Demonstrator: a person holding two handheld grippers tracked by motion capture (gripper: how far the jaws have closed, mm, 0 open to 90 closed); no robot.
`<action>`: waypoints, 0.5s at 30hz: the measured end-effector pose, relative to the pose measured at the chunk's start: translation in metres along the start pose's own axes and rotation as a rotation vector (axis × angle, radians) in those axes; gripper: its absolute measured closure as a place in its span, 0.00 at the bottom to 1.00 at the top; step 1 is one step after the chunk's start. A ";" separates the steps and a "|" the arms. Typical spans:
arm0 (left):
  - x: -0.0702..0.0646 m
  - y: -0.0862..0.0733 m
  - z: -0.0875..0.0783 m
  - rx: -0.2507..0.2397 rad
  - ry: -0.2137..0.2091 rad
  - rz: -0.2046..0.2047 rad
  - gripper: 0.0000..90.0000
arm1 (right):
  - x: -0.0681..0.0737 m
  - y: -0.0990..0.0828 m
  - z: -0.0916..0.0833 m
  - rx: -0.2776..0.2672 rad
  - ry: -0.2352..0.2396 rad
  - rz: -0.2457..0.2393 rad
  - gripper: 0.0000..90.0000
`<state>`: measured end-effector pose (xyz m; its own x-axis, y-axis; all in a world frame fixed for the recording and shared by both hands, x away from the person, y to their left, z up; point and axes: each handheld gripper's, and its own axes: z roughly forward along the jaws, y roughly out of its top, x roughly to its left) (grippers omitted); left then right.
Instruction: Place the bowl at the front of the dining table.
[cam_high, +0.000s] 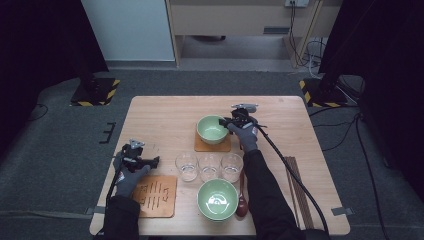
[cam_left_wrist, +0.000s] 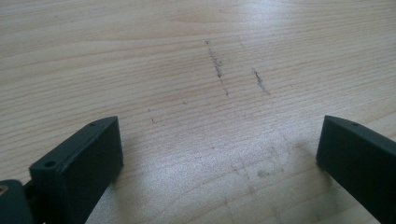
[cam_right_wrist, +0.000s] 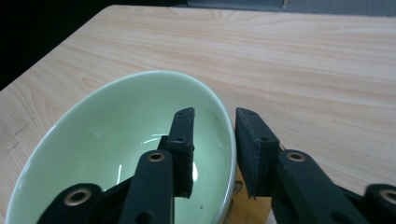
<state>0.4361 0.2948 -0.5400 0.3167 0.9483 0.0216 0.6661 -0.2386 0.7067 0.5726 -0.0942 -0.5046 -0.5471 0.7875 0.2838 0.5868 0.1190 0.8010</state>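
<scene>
A pale green bowl (cam_high: 212, 128) stands on a brown coaster (cam_high: 213, 146) at the middle back of the wooden table (cam_high: 165, 115). My right gripper (cam_high: 231, 121) is at the bowl's right rim. In the right gripper view its jaws (cam_right_wrist: 215, 112) straddle the bowl's (cam_right_wrist: 116, 135) rim, one inside and one outside, with a small gap on each side, so it is open. My left gripper (cam_high: 155, 161) rests low at the table's left side. Its jaws (cam_left_wrist: 219, 123) stand wide open over bare wood with nothing between them.
Three clear glasses (cam_high: 210, 166) stand in a row in front of the coaster. A second green bowl (cam_high: 217, 199) sits near the front edge, a brown spoon (cam_high: 242, 202) to its right. Dark chopsticks (cam_high: 299, 190) lie at the right. A brown mat (cam_high: 155, 196) lies front left.
</scene>
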 end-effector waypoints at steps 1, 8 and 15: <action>0.000 0.000 0.000 0.000 0.000 0.000 0.00 | 0.001 0.001 -0.002 -0.004 -0.002 -0.004 0.73; 0.000 0.000 0.000 0.000 0.000 0.000 0.00 | 0.005 0.006 -0.013 -0.039 -0.015 -0.044 0.68; 0.000 0.000 0.000 0.000 0.000 0.000 0.00 | 0.006 0.011 -0.029 -0.063 -0.025 -0.070 0.67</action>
<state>0.4361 0.2948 -0.5400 0.3168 0.9482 0.0220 0.6662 -0.2390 0.7064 0.5581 -0.1060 -0.4785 -0.5697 0.7936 0.2134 0.5088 0.1366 0.8500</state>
